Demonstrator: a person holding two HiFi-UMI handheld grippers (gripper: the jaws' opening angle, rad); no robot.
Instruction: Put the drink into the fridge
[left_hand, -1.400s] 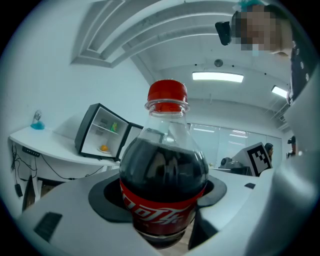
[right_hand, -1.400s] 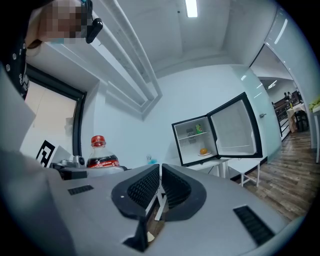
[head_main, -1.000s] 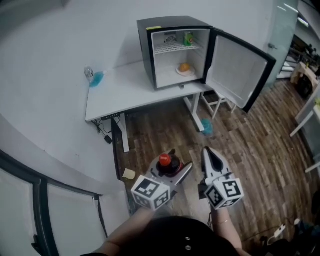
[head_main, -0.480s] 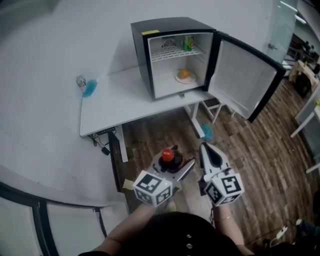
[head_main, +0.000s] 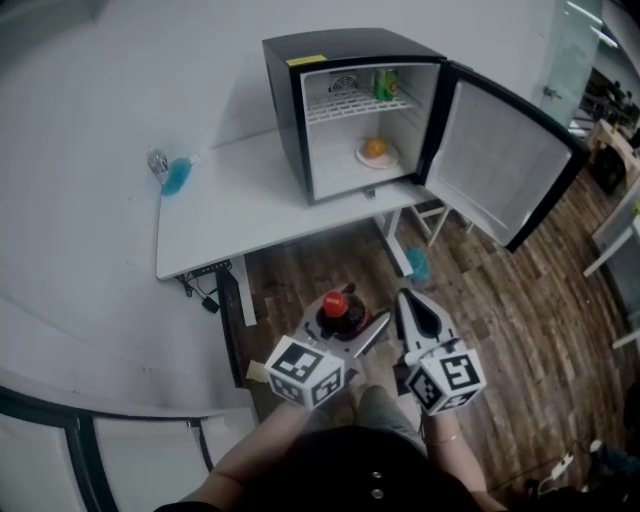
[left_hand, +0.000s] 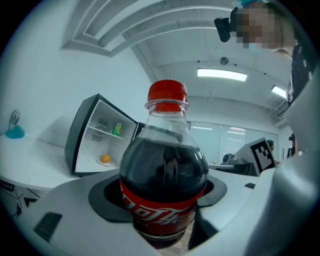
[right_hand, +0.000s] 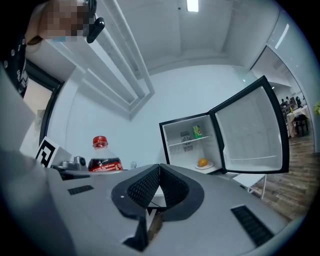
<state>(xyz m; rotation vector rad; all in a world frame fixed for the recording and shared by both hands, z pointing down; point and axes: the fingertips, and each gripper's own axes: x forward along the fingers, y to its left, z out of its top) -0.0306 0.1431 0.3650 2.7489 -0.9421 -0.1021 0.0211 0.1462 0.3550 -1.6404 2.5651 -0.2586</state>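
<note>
A cola bottle (left_hand: 164, 175) with a red cap (head_main: 335, 302) and red label stands upright between the jaws of my left gripper (head_main: 345, 325), which is shut on it. It shows small at the left in the right gripper view as the cola bottle (right_hand: 104, 159). My right gripper (head_main: 413, 312) is beside it, shut with nothing between its black pads (right_hand: 150, 187). The small black fridge (head_main: 340, 100) stands on a white table (head_main: 235, 215), its door (head_main: 505, 155) swung wide open to the right. Both grippers hang over the wooden floor, short of the table.
Inside the fridge, a green can (head_main: 386, 84) sits on the wire shelf and an orange (head_main: 375, 148) rests on a plate below. A blue-based item (head_main: 172, 172) stands at the table's far left. A blue object (head_main: 416, 264) lies on the floor under the table. Cables hang under the table's left end.
The view has shifted slightly, with the fridge and table drawing a little nearer and to the right. Both grippers keep their hold and their places before me.
</note>
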